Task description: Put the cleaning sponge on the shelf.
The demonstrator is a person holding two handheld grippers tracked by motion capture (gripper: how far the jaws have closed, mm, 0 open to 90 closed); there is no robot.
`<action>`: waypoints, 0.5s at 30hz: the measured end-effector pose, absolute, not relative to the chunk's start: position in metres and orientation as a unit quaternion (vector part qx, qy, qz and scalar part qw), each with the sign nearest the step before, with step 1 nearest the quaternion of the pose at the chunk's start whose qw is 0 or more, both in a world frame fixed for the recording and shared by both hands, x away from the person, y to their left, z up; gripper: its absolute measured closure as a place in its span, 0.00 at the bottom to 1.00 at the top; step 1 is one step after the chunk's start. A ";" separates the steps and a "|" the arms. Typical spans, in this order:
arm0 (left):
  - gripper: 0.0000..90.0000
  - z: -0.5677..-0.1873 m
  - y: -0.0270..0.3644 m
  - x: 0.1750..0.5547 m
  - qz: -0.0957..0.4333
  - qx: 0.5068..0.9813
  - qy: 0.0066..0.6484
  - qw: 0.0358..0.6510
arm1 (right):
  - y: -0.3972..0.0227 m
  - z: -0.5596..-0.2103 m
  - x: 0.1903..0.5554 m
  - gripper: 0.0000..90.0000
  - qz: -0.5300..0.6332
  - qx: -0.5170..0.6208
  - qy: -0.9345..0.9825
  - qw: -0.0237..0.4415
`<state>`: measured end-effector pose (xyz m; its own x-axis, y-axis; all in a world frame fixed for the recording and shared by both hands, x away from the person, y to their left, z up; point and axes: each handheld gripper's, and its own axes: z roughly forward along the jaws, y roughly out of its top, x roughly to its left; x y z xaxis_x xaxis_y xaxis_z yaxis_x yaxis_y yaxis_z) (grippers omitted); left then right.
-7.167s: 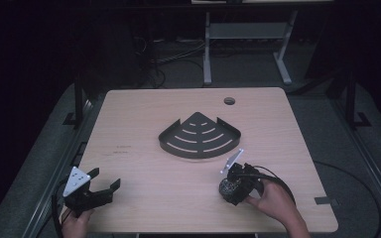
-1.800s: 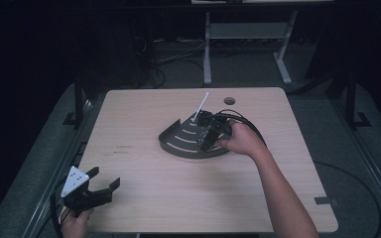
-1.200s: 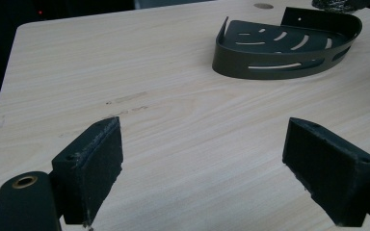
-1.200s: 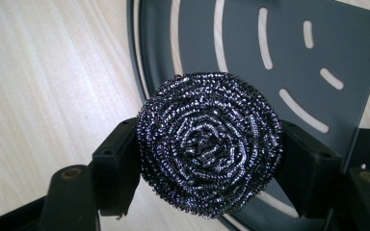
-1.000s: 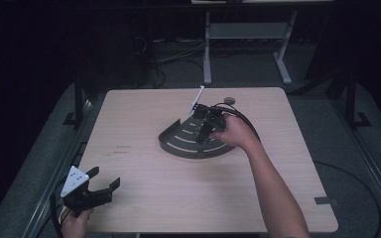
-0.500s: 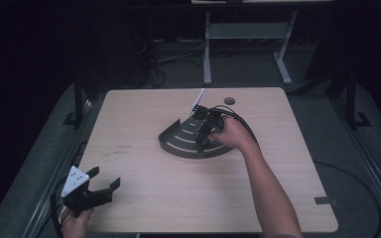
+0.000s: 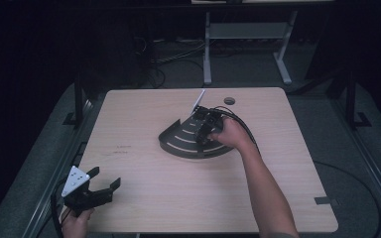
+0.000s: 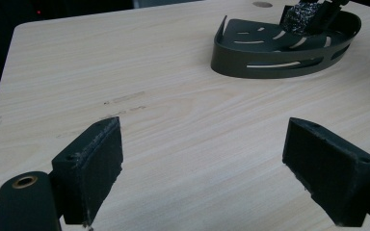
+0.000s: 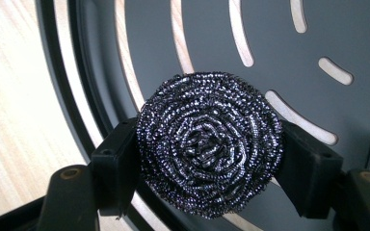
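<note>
A dark fan-shaped slotted tray [image 7: 182,141] sits mid-table; its slotted floor [image 9: 270,53] lies close under my right gripper, and its curved wall [image 8: 270,60] stands at the upper right of the left gripper view. My right gripper [image 7: 202,130] is over the tray's right part, tilted down, shut on a round steel-wool scourer [image 9: 209,144], which also appears far off as a scourer [image 8: 299,17] above the tray. My left gripper [image 7: 101,186] rests at the table's near left corner, its jaws wide apart over bare wood [image 8: 197,144].
A round cable hole [image 7: 229,100] lies near the table's far edge, just behind the tray. Faint pencil marks [image 7: 121,149] sit left of the tray. A white metal stand [image 7: 243,44] and cables are on the floor beyond the table.
Early on the right gripper was at the near right of the table with the scourer. It has since carried it onto the tray and shifted slightly there. The left gripper has stayed put.
</note>
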<state>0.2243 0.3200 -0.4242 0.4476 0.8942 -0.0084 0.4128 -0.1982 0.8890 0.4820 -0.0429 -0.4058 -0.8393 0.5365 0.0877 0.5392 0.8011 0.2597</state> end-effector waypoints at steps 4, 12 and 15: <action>0.15 -0.424 0.320 0.224 0.270 0.726 0.450 0.445 | -0.042 -0.410 0.484 0.33 -0.134 -0.286 -0.949 0.006; 0.15 -0.425 0.319 0.225 0.269 0.726 0.450 0.444 | -0.041 -0.415 0.485 0.33 -0.130 -0.289 -0.948 0.006; 0.15 -0.425 0.319 0.225 0.269 0.726 0.451 0.443 | -0.040 -0.417 0.487 0.33 -0.130 -0.287 -0.949 0.007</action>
